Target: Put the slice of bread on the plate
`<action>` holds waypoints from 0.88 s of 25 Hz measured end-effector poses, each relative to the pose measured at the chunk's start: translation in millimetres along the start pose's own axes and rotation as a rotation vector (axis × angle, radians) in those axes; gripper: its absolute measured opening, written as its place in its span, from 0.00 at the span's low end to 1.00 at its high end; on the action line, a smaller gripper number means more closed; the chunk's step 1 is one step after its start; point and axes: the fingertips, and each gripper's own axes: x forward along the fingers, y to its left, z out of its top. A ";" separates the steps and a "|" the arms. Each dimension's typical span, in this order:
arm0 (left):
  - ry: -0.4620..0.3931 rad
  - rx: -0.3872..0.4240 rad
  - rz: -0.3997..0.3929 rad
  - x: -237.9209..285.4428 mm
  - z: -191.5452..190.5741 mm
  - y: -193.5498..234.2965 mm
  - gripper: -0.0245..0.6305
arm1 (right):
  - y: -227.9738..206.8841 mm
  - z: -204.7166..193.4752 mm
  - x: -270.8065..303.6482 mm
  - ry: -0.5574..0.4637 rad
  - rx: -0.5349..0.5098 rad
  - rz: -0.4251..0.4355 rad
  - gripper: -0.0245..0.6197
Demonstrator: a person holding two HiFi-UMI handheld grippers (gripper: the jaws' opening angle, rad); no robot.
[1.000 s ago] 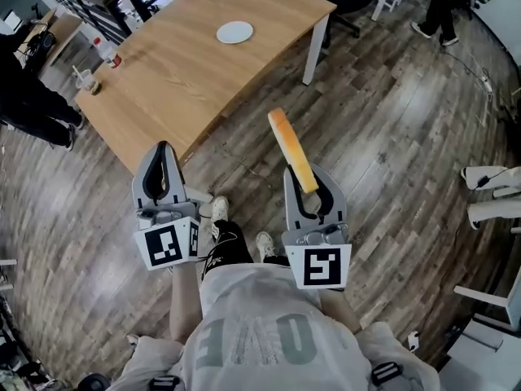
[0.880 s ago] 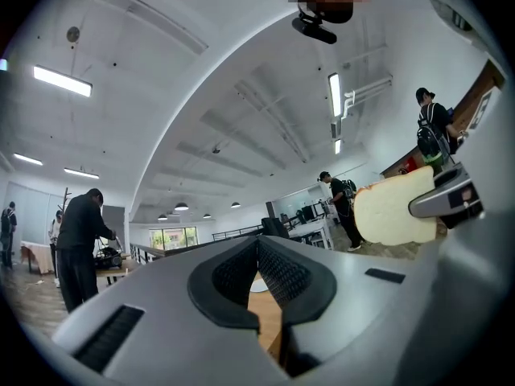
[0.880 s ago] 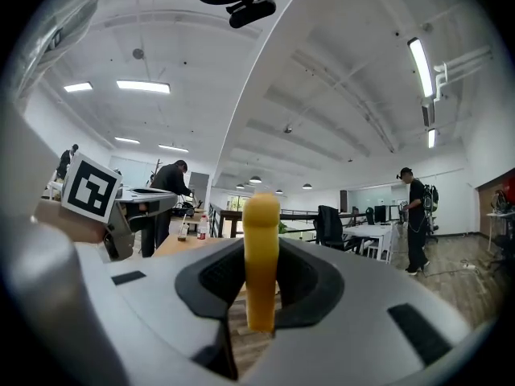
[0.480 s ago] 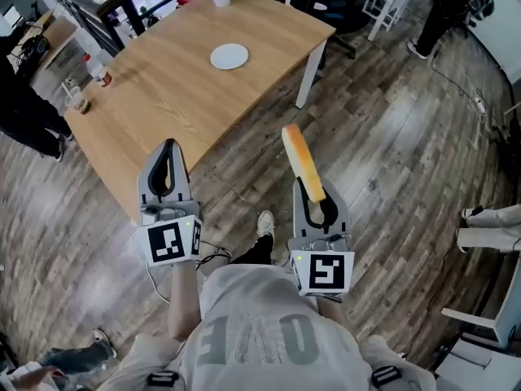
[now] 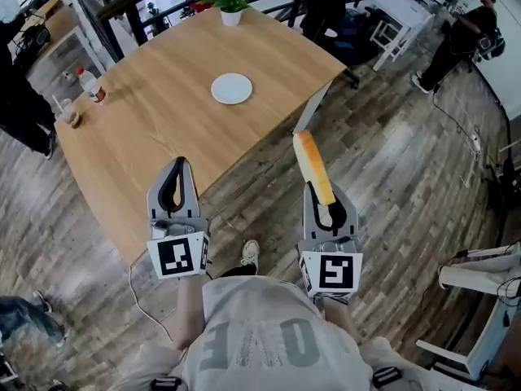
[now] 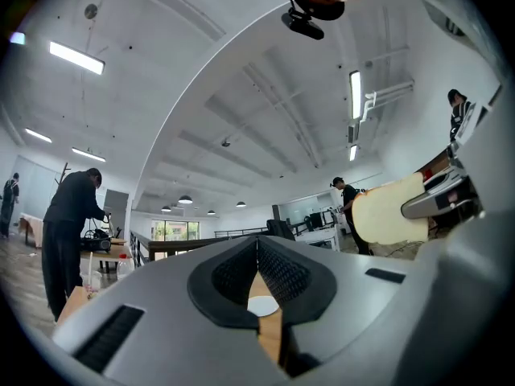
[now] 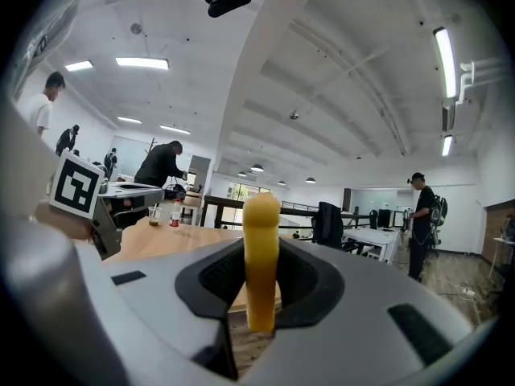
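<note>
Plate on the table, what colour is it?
The plate is plain white, clearest in the head view.

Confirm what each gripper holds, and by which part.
Right gripper clamps the yellow-crusted slice of bread by its near end, edge-on. Left gripper: jaws together, nothing held.

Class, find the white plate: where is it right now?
In the head view, the plate lies at upper centre on the wooden table, just this side of the potted plant.
</note>
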 end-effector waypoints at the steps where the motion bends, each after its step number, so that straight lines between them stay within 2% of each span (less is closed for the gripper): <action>1: 0.005 -0.002 0.000 5.3 -2.3 -1.9 0.05 | -0.8 -1.9 9.4 0.006 0.003 0.015 0.18; 6: 0.010 0.006 -0.001 34.8 -9.2 -3.4 0.05 | 3.3 -3.9 50.0 -0.003 0.043 0.077 0.18; 12: 0.014 0.020 -0.038 57.5 3.3 -15.3 0.05 | -5.5 -8.3 71.6 0.009 0.105 0.084 0.18; 15: -0.014 0.022 -0.019 74.5 10.9 -16.2 0.05 | -13.1 -12.2 90.5 0.005 0.125 0.105 0.18; 19: 0.034 0.028 -0.008 98.5 -11.4 -14.9 0.05 | -16.6 -28.4 133.8 0.021 0.143 0.152 0.18; 22: 0.032 0.026 0.073 126.2 -22.4 -1.3 0.05 | -22.2 -33.7 181.4 0.029 0.136 0.208 0.18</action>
